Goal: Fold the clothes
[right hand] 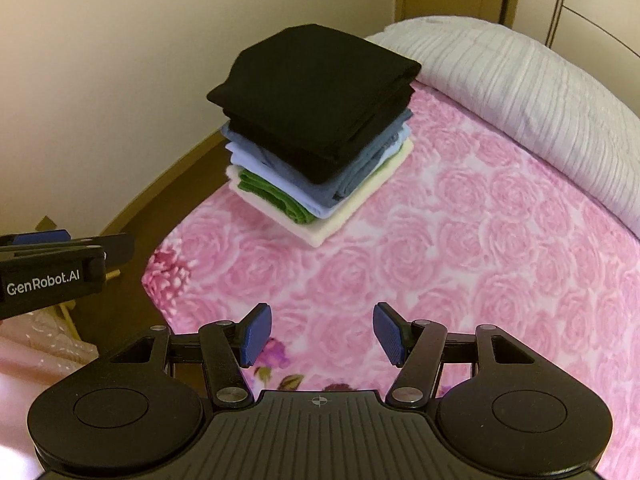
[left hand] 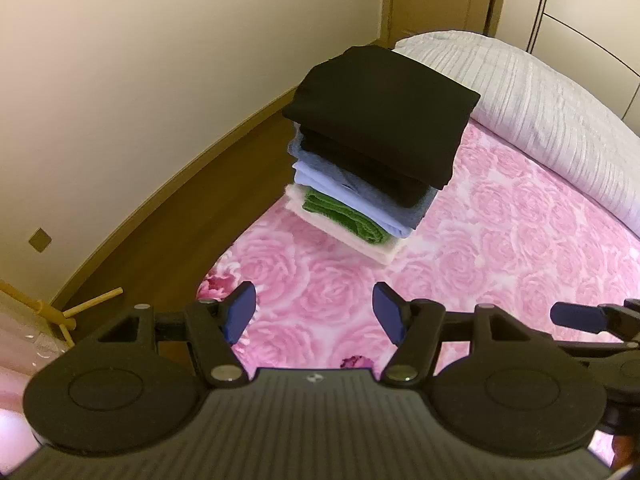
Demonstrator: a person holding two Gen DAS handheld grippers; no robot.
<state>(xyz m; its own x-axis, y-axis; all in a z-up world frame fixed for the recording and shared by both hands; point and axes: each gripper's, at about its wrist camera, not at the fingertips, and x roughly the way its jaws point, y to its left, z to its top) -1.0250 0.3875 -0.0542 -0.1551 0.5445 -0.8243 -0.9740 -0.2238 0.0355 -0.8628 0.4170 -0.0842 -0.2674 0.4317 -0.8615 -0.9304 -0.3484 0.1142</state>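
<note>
My left tongs [left hand: 314, 312] hang released, empty, above the pink bed [left hand: 500, 240]. Ahead, the folded clothes [left hand: 376, 120] sit stacked near the bed's corner, black piece topmost, apparently touching the pillow [left hand: 540, 96]. My right tongs [right hand: 320, 334] likewise gape, empty.

pink rose blanket [right hand: 460, 248], striped pillow [right hand: 540, 100], wooden floor [left hand: 168, 232]

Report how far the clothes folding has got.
Done: a stack of folded clothes sits near the corner of the pink rose bedspread, black garment on top, blue, green and cream layers beneath. In hand: nothing; the left tool and right tool are both open and empty above the bedspread. Left: no unfolded clothes show in either view.
</note>
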